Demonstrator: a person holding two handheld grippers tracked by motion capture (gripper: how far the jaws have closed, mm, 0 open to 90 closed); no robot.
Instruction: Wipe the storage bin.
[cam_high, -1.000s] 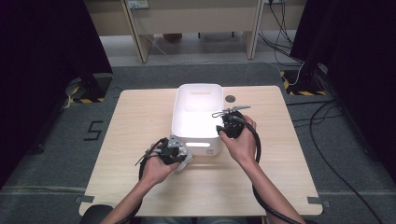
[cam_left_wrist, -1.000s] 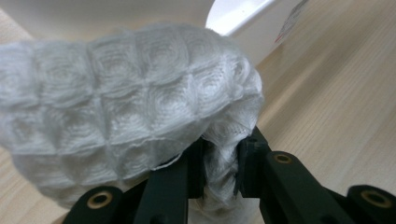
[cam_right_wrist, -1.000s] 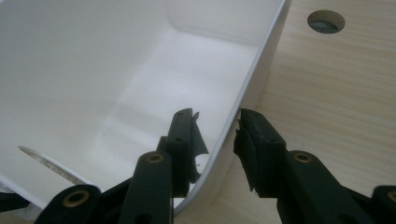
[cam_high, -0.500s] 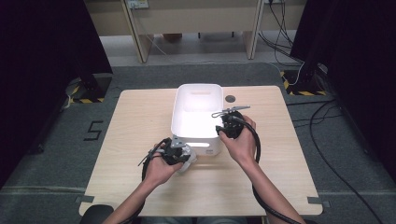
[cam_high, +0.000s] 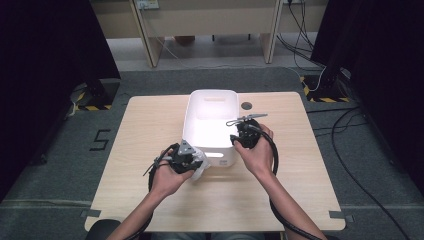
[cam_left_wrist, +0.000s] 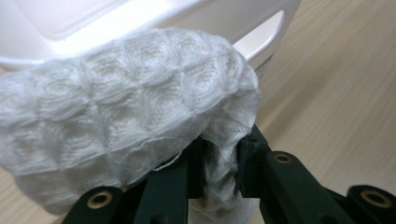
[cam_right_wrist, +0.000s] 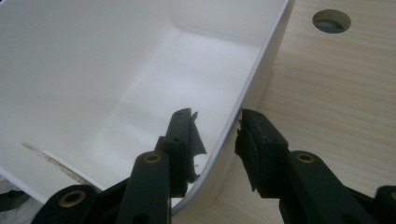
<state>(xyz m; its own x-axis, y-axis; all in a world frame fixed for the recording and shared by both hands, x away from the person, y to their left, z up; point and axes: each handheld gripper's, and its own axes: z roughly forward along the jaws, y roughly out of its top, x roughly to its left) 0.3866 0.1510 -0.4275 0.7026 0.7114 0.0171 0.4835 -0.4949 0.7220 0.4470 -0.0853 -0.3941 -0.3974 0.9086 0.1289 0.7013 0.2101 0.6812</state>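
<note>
Right gripper (cam_right_wrist: 215, 122): we look along our two black jaws, which rise from the bottom edge and straddle the bin's side wall, one jaw inside, one outside.
Grip: we see a gap between the outer jaw's pad and the rim; the jaws are parted, not pressing.
White plastic bin (cam_right_wrist: 116, 70): we see its bare inside, with a thin brownish streak low on the near wall.
Wooden table (cam_right_wrist: 336, 107): pale wood grain, to the right of the bin.
Round hole (cam_right_wrist: 331, 20): set in the table, top right, apart from the bin.
</note>
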